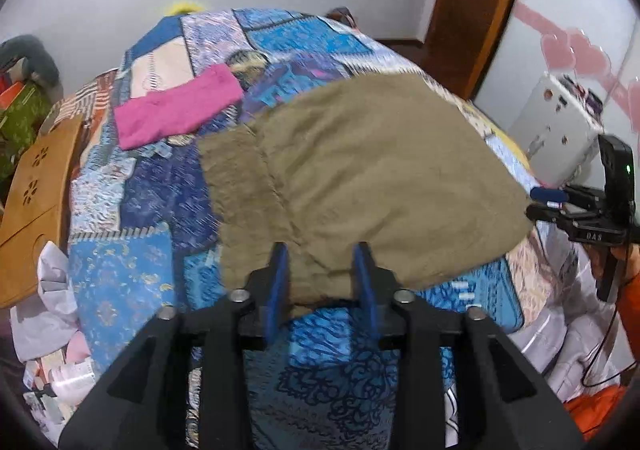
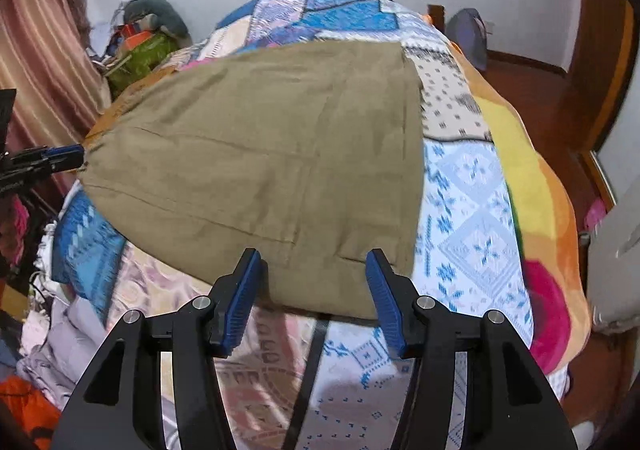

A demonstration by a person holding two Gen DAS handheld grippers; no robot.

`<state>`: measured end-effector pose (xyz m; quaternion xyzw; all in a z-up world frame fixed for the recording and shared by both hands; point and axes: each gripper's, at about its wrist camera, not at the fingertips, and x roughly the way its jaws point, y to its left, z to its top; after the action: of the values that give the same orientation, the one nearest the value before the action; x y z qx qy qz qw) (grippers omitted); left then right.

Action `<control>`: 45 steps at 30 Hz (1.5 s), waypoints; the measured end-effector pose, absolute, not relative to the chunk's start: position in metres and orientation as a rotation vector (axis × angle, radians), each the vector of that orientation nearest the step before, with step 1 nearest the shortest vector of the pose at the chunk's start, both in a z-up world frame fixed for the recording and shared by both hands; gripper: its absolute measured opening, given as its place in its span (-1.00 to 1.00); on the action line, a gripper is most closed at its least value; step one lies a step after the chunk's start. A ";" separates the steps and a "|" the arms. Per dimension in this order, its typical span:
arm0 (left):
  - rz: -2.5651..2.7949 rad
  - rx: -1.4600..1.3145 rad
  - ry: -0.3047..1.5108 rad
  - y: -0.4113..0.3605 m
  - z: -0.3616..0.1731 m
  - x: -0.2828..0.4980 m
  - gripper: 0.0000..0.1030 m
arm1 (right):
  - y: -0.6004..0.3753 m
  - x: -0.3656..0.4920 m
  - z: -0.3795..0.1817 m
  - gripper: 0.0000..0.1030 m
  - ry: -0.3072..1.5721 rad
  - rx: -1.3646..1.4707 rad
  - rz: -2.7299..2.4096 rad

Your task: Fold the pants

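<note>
Wooden lap desk at 9 o'clock, off the bed edge. Pink cloth at 11, apart from khaki pants lying folded mid-quilt. Left gripper open, astride near hem, not pinching. Right gripper open likewise over pants.

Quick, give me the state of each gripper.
Left gripper: open, astride the pants' near edge, not gripping.
Right gripper: open, same.
</note>
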<state>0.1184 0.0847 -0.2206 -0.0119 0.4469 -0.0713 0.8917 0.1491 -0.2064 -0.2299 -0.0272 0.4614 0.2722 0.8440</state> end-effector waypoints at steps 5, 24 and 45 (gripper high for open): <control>-0.064 -0.017 0.894 0.104 -0.200 0.137 -0.11 | -0.206 0.168 -0.206 0.00 0.897 -0.049 0.569; 0.000 -0.137 0.958 0.143 -0.235 0.252 0.09 | -0.181 0.329 -0.213 0.01 0.854 -0.122 0.515; 0.114 -0.124 1.007 0.159 -0.278 0.279 0.34 | -0.156 0.415 -0.274 -0.60 0.997 -0.242 0.438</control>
<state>0.2793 0.1593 -0.2781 -0.0595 0.4820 0.0544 0.8725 0.4153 -0.1560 -0.2740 -0.1146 0.4729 0.2080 0.8485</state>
